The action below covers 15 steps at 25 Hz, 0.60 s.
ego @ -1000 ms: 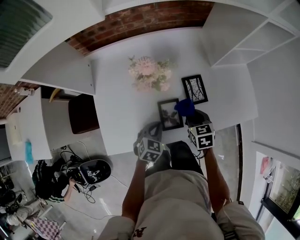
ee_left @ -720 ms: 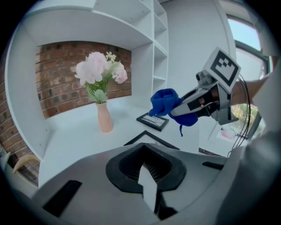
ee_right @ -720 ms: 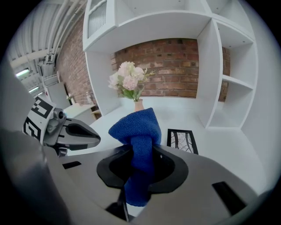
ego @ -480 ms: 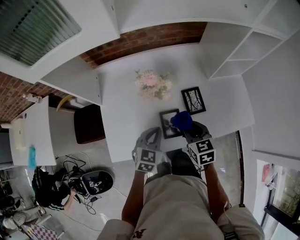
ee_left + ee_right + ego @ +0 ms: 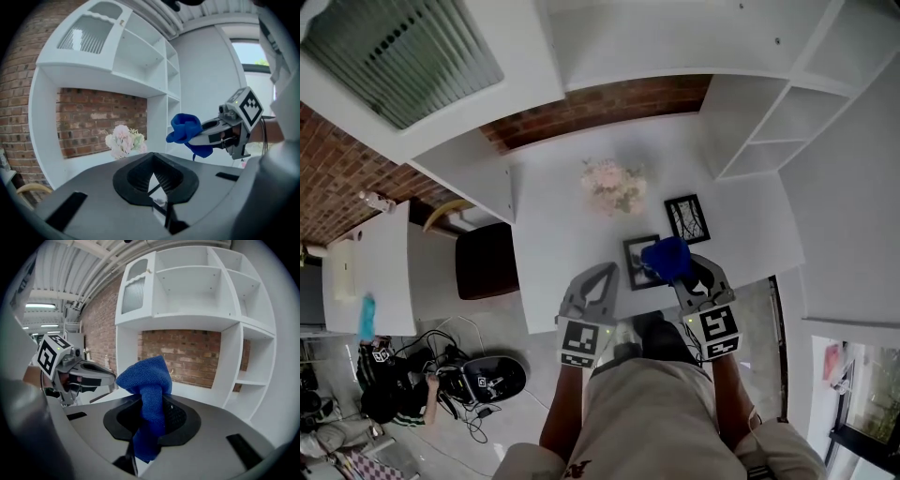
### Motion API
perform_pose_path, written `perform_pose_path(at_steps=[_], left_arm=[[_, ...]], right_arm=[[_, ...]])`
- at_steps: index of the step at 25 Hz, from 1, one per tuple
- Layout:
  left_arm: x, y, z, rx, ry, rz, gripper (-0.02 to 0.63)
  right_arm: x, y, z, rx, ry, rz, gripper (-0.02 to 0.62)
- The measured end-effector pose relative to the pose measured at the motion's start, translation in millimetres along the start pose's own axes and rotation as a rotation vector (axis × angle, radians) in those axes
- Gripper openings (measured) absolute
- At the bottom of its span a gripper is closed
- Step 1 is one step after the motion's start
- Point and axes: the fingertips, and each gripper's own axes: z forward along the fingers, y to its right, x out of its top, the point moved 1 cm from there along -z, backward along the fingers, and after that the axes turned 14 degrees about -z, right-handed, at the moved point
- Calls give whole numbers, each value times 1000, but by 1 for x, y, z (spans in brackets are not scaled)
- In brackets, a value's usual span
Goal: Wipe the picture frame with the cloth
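Observation:
A small dark picture frame [image 5: 636,260] stands near the front edge of the white table [image 5: 553,244]. A second black frame [image 5: 687,217] stands behind it to the right. My right gripper [image 5: 677,265] is shut on a bunched blue cloth [image 5: 666,256], which hangs over the small frame's right side. The cloth [image 5: 146,380] fills the jaws in the right gripper view. My left gripper [image 5: 602,275] sits just left of the small frame, shut and empty. In the left gripper view its jaws [image 5: 152,180] meet, and the cloth [image 5: 186,130] shows to the right.
A pale pink flower bunch [image 5: 614,185] stands at the back of the table before a brick wall [image 5: 600,111]. White shelving [image 5: 769,122] rises at the right. A dark chair [image 5: 486,260] stands left of the table, with cables and bags on the floor [image 5: 441,375].
The head view has shifted, so the table sits lower in the picture. Both grippers stay by the small frame, and the cloth stays in the right gripper.

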Motion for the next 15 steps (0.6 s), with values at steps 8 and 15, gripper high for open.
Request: perform_pose_path(at_steps=[8,15], left_arm=[[48,13,-29,-23,117,23,-3],[48,14,-39,-24,126,9,-3]], right_arm=[[53,4,-26,-49,137,8,85],[62,-4,-32,-96,155,-3,66]])
